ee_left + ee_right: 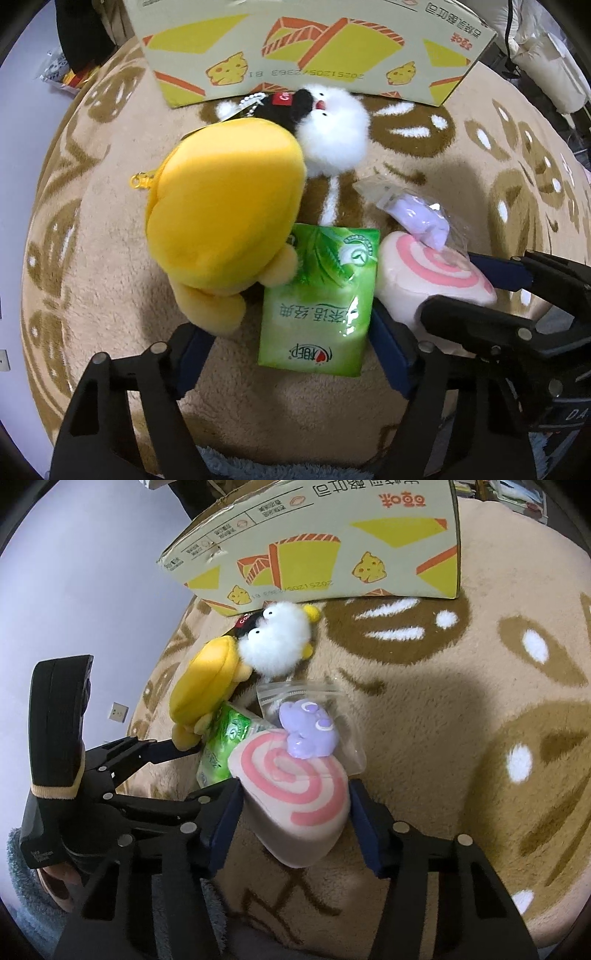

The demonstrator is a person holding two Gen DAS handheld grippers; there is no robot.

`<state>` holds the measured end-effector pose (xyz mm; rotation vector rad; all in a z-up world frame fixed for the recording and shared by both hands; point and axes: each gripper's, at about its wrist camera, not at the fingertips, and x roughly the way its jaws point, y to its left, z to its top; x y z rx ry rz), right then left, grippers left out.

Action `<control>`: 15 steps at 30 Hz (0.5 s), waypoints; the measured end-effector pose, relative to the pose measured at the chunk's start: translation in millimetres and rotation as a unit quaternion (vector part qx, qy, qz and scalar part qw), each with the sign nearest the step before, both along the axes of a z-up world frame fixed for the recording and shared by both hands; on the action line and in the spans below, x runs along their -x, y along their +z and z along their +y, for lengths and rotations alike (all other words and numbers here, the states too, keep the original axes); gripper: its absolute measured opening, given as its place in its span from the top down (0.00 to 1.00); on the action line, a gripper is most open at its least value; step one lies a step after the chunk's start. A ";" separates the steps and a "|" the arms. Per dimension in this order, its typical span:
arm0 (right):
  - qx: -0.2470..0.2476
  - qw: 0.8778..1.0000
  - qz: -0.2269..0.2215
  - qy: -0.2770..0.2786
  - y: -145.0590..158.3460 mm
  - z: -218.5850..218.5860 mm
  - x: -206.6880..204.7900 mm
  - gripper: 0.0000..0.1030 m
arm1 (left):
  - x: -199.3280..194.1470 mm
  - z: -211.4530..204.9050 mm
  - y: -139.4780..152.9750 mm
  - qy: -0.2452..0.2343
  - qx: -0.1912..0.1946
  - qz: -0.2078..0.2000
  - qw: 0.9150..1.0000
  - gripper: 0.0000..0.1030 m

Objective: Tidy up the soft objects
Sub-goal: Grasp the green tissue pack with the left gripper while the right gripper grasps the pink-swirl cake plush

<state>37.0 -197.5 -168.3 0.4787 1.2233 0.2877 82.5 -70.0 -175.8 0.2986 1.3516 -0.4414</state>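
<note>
A yellow plush (225,218) (207,679), a white fluffy toy (334,125) (277,642), a green tissue pack (319,299) (225,738), a pink swirl roll cushion (432,284) (295,794) and a purple toy in a clear bag (421,218) (308,734) lie clustered on the beige blanket. My left gripper (291,354) is open around the tissue pack's near end. My right gripper (295,823) (480,288) is open with its fingers on both sides of the swirl cushion; whether the pads touch it I cannot tell.
A cardboard box (306,48) (332,550) with yellow and orange print stands just behind the toys. The patterned blanket (461,720) spreads to the right. A lilac wall (92,572) is at the left.
</note>
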 end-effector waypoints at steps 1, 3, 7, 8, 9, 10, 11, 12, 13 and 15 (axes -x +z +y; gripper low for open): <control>0.001 1.000 0.000 0.001 0.1 0.3 -0.8 0.43 | 0.7 -1.6 -0.8 -0.001 0.000 -0.002 1.000 0.25; 0.001 1.000 0.006 -0.001 -0.6 -1.4 -1.9 0.43 | -0.1 -3.2 -3.7 -0.003 -0.002 -0.003 1.000 0.25; -0.011 1.000 0.024 -0.007 -9.2 -4.1 -6.1 0.45 | 0.6 -12.9 -8.5 -0.009 -0.011 -0.006 1.000 0.25; -0.012 1.000 0.026 -0.007 -10.8 -5.0 -6.6 0.45 | 0.5 -15.6 -10.3 -0.009 -0.011 -0.006 1.000 0.25; -0.011 1.000 0.026 -0.007 -12.1 -5.6 -7.3 0.47 | -0.1 -16.9 -11.3 -0.009 -0.010 -0.006 1.000 0.26; -0.011 1.000 0.025 -0.006 -12.0 -5.0 -6.4 0.49 | -0.3 -17.6 -11.5 -0.008 -0.008 -0.005 1.000 0.27; -0.009 1.000 0.022 -0.004 -11.5 -4.3 -5.5 0.50 | -0.2 -16.6 -11.2 -0.007 -0.006 -0.004 1.000 0.29; -0.008 1.000 0.020 -0.003 -10.9 -3.3 -5.3 0.52 | -0.1 -16.7 -10.9 -0.006 -0.003 -0.004 1.000 0.32; -0.007 1.000 0.018 -0.001 -10.4 -2.9 -5.3 0.53 | 0.4 -16.5 -10.0 -0.006 -0.001 -0.005 1.000 0.34; -0.004 1.000 0.013 0.003 -9.4 -2.4 -4.6 0.56 | 3.1 -16.7 -6.4 -0.008 0.004 -0.010 1.000 0.47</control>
